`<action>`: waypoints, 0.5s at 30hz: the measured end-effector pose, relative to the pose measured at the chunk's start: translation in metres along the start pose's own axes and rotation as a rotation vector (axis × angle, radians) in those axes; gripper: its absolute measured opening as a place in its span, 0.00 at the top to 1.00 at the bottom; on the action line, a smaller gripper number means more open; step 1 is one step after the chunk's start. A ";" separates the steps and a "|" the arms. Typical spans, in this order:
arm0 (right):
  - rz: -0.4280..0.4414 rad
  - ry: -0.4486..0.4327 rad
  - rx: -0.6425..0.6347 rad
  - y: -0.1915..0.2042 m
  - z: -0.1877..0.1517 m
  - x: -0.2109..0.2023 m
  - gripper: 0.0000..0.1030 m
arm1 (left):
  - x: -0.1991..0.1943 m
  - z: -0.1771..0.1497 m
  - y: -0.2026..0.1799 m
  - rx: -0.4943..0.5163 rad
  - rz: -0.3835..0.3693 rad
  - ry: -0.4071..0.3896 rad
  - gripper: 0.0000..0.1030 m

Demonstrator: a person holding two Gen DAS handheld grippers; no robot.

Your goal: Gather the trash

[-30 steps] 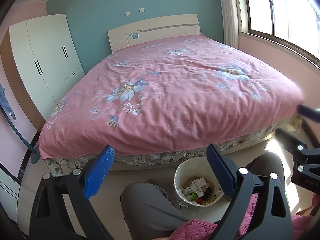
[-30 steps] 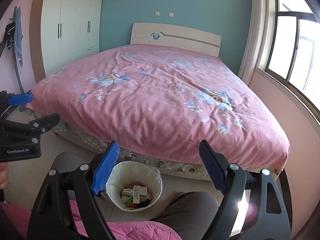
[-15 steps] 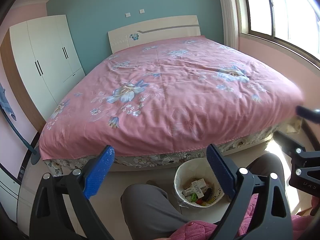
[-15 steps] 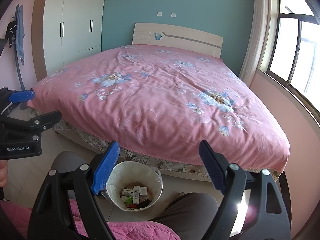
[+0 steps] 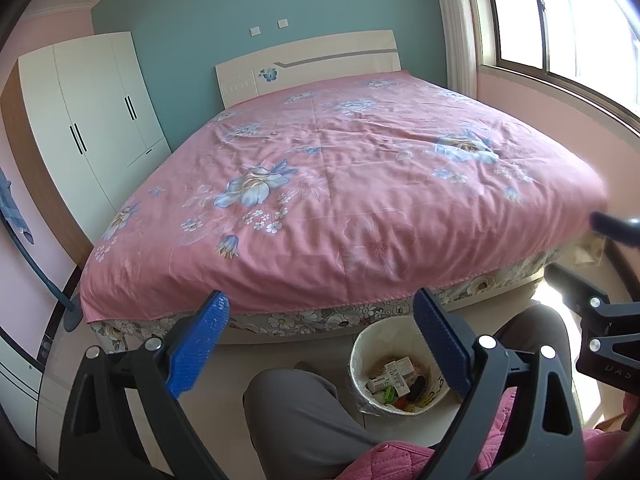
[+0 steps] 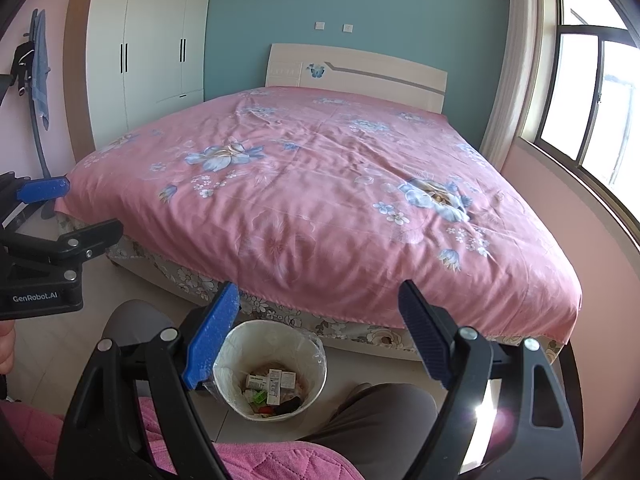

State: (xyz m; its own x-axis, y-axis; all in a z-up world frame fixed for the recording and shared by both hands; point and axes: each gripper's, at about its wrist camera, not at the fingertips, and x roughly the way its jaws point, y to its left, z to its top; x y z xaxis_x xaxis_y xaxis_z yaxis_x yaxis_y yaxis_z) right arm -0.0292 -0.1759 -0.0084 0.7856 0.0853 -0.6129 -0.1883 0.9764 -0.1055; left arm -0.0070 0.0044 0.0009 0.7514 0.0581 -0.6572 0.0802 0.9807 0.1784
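Observation:
A white trash bin [image 5: 362, 354] lined with a clear bag stands on the floor at the foot of the bed, between my knees; it also shows in the right wrist view [image 6: 316, 364]. Inside lie small white boxes [image 6: 272, 382], green and red scraps and a dark item. My left gripper [image 5: 320, 312] is open and empty, held above the floor left of the bin. My right gripper [image 6: 320, 300] is open and empty, above the bin. Each gripper shows at the edge of the other's view.
A big bed with a pink floral cover [image 5: 340, 184] fills the middle. A white wardrobe [image 6: 148, 48] stands at the left wall and a window [image 6: 592, 100] at the right. My knees in grey trousers [image 5: 296, 420] and a pink quilted jacket [image 6: 256, 460] are below the grippers.
Both views have drifted very slightly. The grippers stay open and empty and the bin has not moved.

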 end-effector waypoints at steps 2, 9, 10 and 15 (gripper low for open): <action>-0.001 -0.002 -0.001 -0.001 0.000 0.000 0.21 | 0.000 0.000 -0.001 0.001 -0.002 0.001 0.08; 0.002 0.003 -0.001 -0.002 -0.001 0.001 0.21 | 0.005 -0.004 0.005 0.018 -0.014 0.022 0.08; 0.002 0.003 0.000 -0.002 -0.001 0.001 0.21 | 0.005 -0.004 0.005 0.016 -0.016 0.021 0.08; 0.005 0.005 0.002 -0.002 -0.003 0.002 0.21 | 0.005 -0.004 0.004 0.018 -0.022 0.020 0.08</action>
State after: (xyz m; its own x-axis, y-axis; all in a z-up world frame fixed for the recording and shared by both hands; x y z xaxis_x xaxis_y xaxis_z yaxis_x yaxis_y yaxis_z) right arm -0.0287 -0.1780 -0.0117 0.7814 0.0889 -0.6176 -0.1909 0.9764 -0.1009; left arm -0.0053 0.0095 -0.0044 0.7358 0.0404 -0.6760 0.1083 0.9784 0.1763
